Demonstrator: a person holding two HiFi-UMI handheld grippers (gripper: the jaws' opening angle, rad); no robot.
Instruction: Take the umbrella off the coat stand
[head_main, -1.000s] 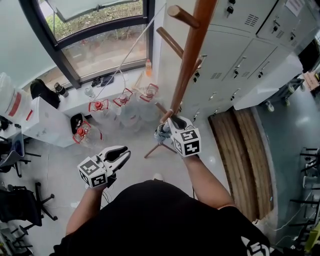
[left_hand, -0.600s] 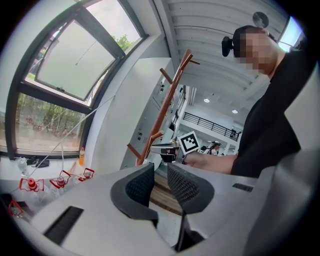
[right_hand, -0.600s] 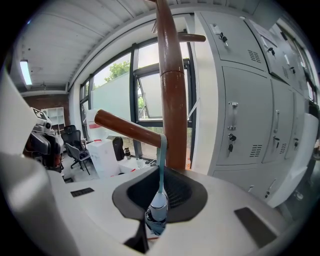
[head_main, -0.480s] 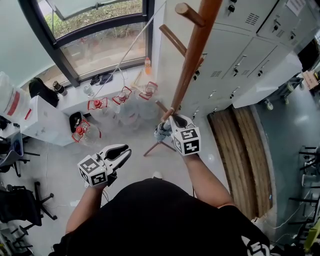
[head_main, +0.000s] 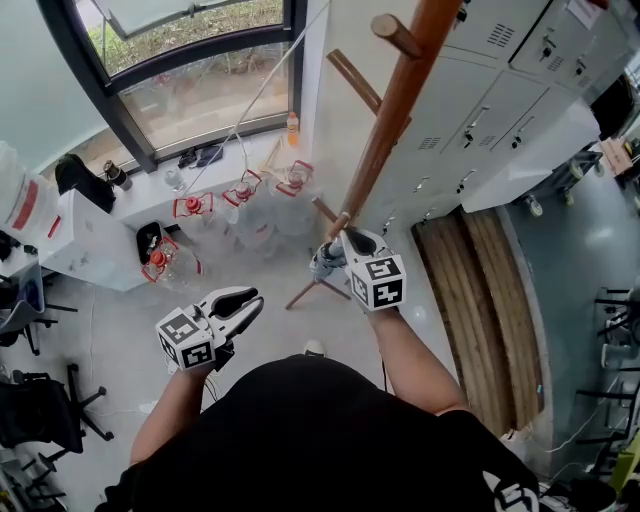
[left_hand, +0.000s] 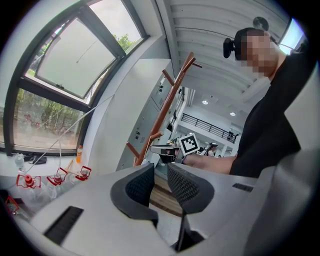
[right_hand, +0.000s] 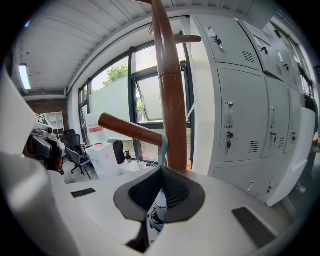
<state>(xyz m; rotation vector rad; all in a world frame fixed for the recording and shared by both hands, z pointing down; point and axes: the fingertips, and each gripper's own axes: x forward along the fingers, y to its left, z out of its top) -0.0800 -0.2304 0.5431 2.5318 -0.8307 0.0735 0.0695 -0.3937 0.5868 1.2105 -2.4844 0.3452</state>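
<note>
The wooden coat stand (head_main: 385, 130) rises from the floor in front of me, its pole (right_hand: 170, 100) close ahead in the right gripper view. A folded grey-blue umbrella (head_main: 325, 262) hangs by a pale strap (right_hand: 163, 150) looped over a low peg (right_hand: 130, 129). My right gripper (head_main: 340, 243) sits against the pole just below that peg, shut on the strap (right_hand: 161, 172), and the umbrella's end (right_hand: 156, 212) shows beneath the jaws. My left gripper (head_main: 250, 300) is held lower left, away from the stand. Its jaws (left_hand: 161, 172) stand a narrow gap apart and hold nothing.
Several clear water jugs with red caps (head_main: 245, 200) stand on the floor behind the stand's base. Grey lockers (head_main: 500, 90) line the wall at right, above a wooden floor strip (head_main: 480, 320). A window (head_main: 200, 90) and a white box (head_main: 80, 245) are at left.
The right gripper has drifted slightly to the right, still shut on the strap at the peg. The left gripper has hardly moved.
</note>
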